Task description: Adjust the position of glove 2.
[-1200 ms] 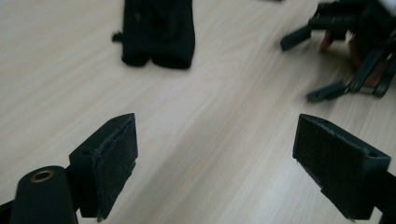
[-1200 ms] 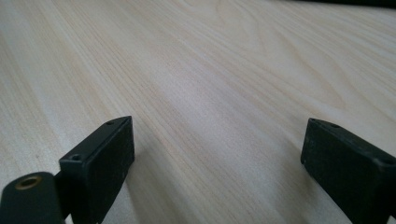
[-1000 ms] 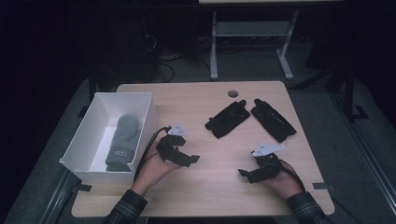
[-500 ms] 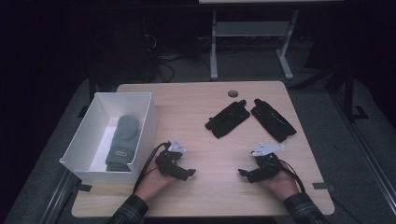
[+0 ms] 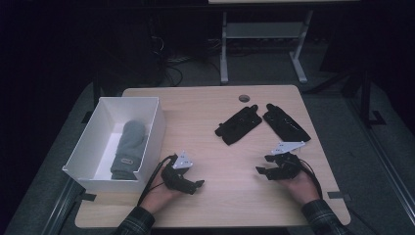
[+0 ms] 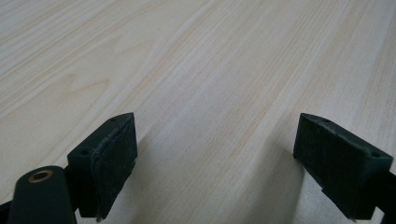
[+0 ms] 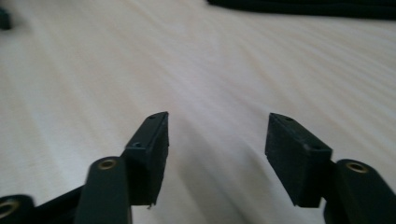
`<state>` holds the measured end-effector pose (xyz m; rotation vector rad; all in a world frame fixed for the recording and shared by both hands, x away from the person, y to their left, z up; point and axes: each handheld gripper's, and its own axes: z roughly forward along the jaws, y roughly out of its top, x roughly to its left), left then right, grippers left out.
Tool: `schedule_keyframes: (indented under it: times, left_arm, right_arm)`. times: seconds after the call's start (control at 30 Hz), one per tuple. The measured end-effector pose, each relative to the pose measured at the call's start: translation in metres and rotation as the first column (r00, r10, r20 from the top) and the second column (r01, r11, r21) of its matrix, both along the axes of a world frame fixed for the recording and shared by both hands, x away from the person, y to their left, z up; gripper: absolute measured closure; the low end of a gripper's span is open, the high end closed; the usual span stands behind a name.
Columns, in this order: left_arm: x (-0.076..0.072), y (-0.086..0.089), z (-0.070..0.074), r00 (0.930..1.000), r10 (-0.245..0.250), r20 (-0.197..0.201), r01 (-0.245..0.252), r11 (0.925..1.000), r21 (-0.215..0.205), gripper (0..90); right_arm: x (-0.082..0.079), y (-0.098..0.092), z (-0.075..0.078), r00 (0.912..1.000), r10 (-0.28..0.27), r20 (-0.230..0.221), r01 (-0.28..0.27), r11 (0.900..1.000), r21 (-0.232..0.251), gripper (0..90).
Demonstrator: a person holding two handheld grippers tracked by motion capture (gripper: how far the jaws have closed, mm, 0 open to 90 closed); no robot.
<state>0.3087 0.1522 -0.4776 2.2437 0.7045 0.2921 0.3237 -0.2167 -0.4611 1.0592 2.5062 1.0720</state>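
Left gripper [image 5: 192,185]: I see its jaws spread wide with bare tabletop between them, nothing held, low over the table [image 5: 215,142] near the front edge
Right gripper [image 5: 264,171]: my jaws have just been closing partway, still apart, with wood alone between them
Black gloves [image 5: 262,122]: two lying flat side by side, beyond my right gripper, untouched
White box [image 5: 147,142]: at the table's left
Grey mitten [image 5: 128,147]: lying inside that box
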Motion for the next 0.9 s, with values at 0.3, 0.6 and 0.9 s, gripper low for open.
schedule_keyframes:
  times: [0.3, 0.6, 0.9]
  left_arm:
    - [-0.001, 0.001, 0.0, 0.9999, 0.015, 0.005, -0.015, 0.9999, 0.005, 12.9]
    - [-0.002, 0.001, 0.0, 0.9999, 0.016, 0.002, -0.016, 0.9998, 0.008, 12.9]
    - [-0.002, 0.001, 0.001, 0.9999, 0.016, 0.002, -0.016, 0.9998, 0.008, 12.9]
  right_arm:
    - [0.042, -0.026, 0.01, 0.9962, -0.082, 0.03, 0.082, 0.997, -0.005, 83.8]
    - [0.072, -0.057, 0.01, 0.9803, -0.189, 0.059, 0.191, 0.98, -0.045, 90.0]
    - [0.076, -0.085, 0.001, 0.9586, -0.282, 0.039, 0.284, 0.955, -0.079, 90.0]
